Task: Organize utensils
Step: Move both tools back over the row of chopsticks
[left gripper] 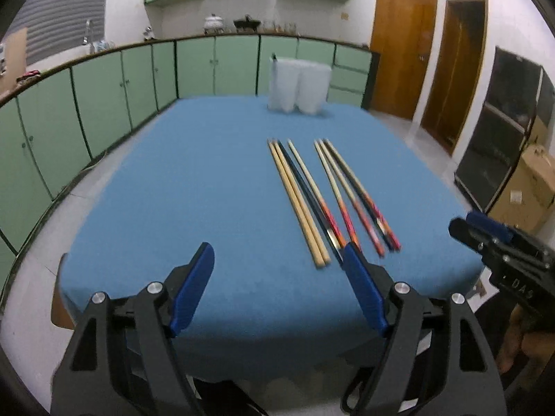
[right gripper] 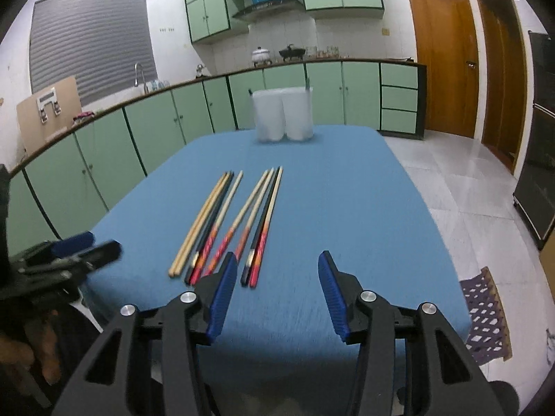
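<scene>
We hold two tools over the near edge of a counter (left gripper: 194,187) covered in blue cloth. Our left tool (left gripper: 277,260) has its jaws spread wide and holds nothing; our right tool (right gripper: 275,267) is also wide and empty. The chopsticks (left gripper: 322,197) lie on the cloth in two loose groups, side by side, pointing away from us: plain wooden ones and a dark one on the left, pale ones with red and orange ends and another dark one on the right. Their near ends sit just beyond the tool tips. At the far end of the counter stand two white holders (right gripper: 281,114), touching each other, well apart from the chopsticks.

We judge that no stick is picked up yet. To do this step well, we should lower one tool over a single stick near its thicker end, keep the jaws square across it, close gently so neighbours do not roll, then carry it to a holder
</scene>
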